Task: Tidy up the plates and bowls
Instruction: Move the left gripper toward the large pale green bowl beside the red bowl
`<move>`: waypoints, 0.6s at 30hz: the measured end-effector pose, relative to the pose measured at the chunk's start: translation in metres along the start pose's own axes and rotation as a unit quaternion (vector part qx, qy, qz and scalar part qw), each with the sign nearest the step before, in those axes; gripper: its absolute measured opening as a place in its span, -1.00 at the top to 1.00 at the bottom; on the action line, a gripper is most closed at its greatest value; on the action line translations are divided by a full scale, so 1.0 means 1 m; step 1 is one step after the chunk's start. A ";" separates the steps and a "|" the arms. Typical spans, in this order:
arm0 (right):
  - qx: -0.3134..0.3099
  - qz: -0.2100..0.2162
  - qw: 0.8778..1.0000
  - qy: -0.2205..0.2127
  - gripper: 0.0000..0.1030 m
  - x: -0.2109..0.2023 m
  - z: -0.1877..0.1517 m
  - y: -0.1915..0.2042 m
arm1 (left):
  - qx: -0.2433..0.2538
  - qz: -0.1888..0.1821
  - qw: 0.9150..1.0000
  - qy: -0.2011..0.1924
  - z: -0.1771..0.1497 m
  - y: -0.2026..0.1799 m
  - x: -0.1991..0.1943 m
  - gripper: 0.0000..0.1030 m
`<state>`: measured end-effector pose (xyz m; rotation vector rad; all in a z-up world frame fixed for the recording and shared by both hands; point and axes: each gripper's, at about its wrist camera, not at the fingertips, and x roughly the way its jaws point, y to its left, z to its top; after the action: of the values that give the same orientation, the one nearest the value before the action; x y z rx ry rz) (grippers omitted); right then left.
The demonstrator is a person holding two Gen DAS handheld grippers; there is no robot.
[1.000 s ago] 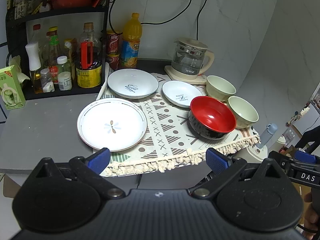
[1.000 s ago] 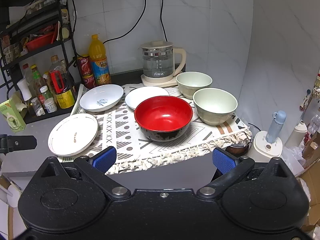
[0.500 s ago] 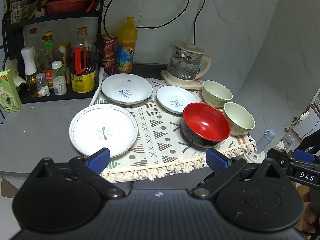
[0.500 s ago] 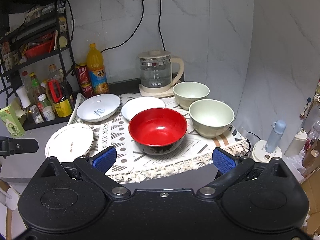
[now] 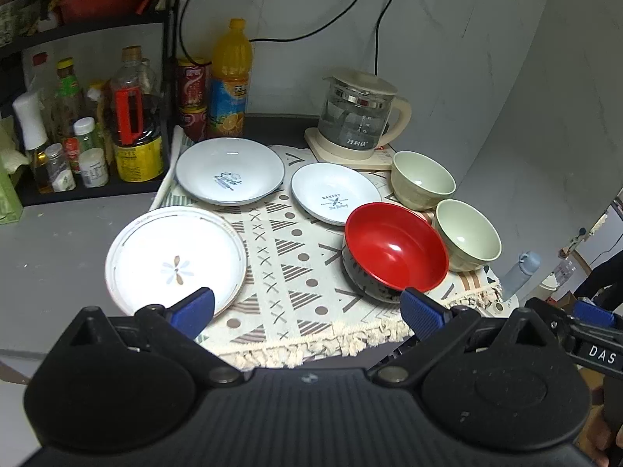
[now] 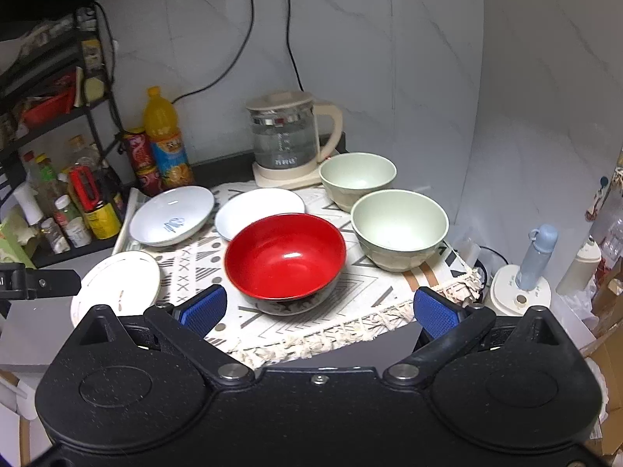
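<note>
On a patterned mat (image 5: 288, 272) lie a large flat white plate (image 5: 175, 260), a deep white plate (image 5: 229, 171) behind it, and a small white plate (image 5: 335, 194). A red bowl (image 5: 393, 249) (image 6: 284, 257) stands at the mat's front, with two pale green bowls (image 5: 467, 233) (image 5: 422, 179) to its right. My left gripper (image 5: 307, 311) hovers open above the mat's front edge, empty. Equally open and empty, my right gripper (image 6: 319, 311) hangs in front of the red bowl. The two green bowls (image 6: 399, 229) (image 6: 356, 179) sit to the red bowl's right in that view too.
A glass kettle (image 5: 358, 116) stands behind the bowls, cords running to wall sockets. A black rack (image 5: 89, 116) full of bottles and jars fills the left; an orange juice bottle (image 5: 229, 81) and red cans stand beside it. Bare grey counter (image 5: 50, 241) lies left of the mat.
Both grippers have drawn back and up from the table, so the dishes look a little smaller and farther. No dish has moved; both grippers stay open.
</note>
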<state>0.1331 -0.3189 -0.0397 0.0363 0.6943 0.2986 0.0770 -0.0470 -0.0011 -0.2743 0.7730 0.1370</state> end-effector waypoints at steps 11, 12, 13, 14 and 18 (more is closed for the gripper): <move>0.015 -0.011 1.000 0.018 -1.00 0.047 0.026 -0.018 | 0.000 -0.021 1.000 0.018 0.045 -0.015 0.057 -0.93; 0.019 -0.011 1.000 0.018 -1.00 0.050 0.028 -0.020 | 0.001 -0.025 0.999 0.020 0.049 -0.018 0.063 -0.93; 0.023 -0.011 1.000 0.018 -1.00 0.054 0.030 -0.023 | 0.003 -0.028 0.999 0.021 0.053 -0.021 0.068 -0.92; 0.026 -0.013 0.999 0.019 -1.00 0.058 0.033 -0.025 | 0.004 -0.029 0.999 0.024 0.057 -0.024 0.074 -0.92; 0.038 -0.021 0.999 0.032 -0.89 0.078 0.041 -0.034 | 0.010 -0.037 0.998 0.040 0.071 -0.035 0.099 -0.91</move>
<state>0.2249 -0.3270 -0.0614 0.0842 0.7696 0.2347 0.2020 -0.0578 -0.0157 -0.2906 0.8429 0.0493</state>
